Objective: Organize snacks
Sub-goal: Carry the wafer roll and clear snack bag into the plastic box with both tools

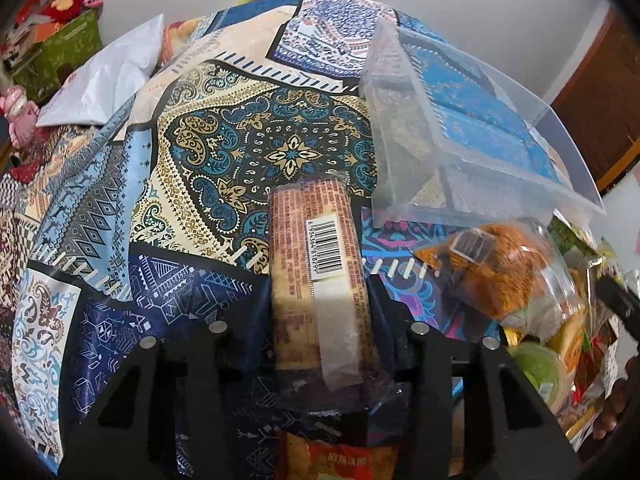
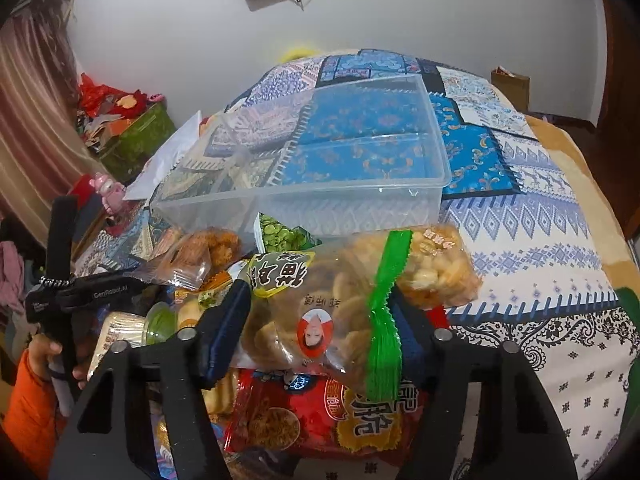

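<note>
Holding a wrapped biscuit pack (image 1: 320, 276), the left gripper (image 1: 320, 312) should carry it ahead-right into the clear bin (image 1: 496, 136); the right gripper (image 2: 320, 320) seemingly pinches a snack bag (image 2: 352, 280).

1. The left wrist view looks forward and down, close over the patterned bed (image 1: 248, 148), toward the wall.
2. The right wrist view sits close over the snack pile, facing the same wall.
3. Both views share the clear plastic bin (image 1: 480, 128) (image 2: 320, 184).
</note>
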A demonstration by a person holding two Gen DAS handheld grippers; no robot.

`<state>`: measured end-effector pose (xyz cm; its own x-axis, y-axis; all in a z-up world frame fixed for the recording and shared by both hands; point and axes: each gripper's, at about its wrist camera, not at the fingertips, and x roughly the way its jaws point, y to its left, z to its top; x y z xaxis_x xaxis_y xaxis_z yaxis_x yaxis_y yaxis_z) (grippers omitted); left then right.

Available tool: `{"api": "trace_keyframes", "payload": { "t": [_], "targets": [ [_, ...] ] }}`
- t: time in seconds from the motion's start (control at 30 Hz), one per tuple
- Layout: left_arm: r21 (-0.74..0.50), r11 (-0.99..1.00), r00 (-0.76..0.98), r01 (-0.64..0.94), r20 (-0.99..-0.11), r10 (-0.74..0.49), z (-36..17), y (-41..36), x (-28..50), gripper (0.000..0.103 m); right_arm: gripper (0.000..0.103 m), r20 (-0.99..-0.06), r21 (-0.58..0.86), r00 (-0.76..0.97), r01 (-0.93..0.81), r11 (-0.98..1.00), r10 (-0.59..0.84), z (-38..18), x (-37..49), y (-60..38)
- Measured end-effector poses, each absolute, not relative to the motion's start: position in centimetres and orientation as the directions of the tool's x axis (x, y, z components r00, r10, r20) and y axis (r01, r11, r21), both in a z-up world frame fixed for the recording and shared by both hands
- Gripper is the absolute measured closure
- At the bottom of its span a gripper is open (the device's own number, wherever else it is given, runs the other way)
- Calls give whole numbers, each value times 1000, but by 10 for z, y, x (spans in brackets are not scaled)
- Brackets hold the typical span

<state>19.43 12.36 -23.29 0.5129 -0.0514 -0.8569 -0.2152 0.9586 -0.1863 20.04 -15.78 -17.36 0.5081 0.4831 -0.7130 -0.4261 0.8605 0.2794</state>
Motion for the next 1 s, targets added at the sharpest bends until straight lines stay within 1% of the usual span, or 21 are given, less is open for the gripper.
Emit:
{"api": "trace_keyframes", "payload": {
  "t": [0.03, 0.1, 0.4, 0.6, 0.8, 1.0],
  "targets": [
    [-180, 961, 520, -209, -853, -47, -231, 122, 191, 57, 51, -710, 278, 511, -429, 859, 485, -173, 199, -159],
    [-175, 964, 531, -201, -846, -43, -227, 119, 184, 57, 54, -703, 283, 515, -431, 857, 491, -170, 197, -161],
    [-175, 968, 616, -182, -787, -27, -180, 111, 156, 58, 55, -686, 279, 548, -410, 868, 479, -157, 187, -174],
    [-181, 970, 688, -164, -726, -19, -139, 104, 146, 58, 55, -636, 261, 606, -414, 872, 478, -128, 182, -182],
    [-192, 972, 742, -132, -670, -31, -109, 93, 153, 58, 55, -586, 236, 666, -406, 883, 462, -104, 189, -186],
    [-189, 976, 762, -109, -647, -40, -97, 80, 181, 57, 55, -548, 218, 698, -413, 884, 461, -89, 203, -181]
  ]
}}
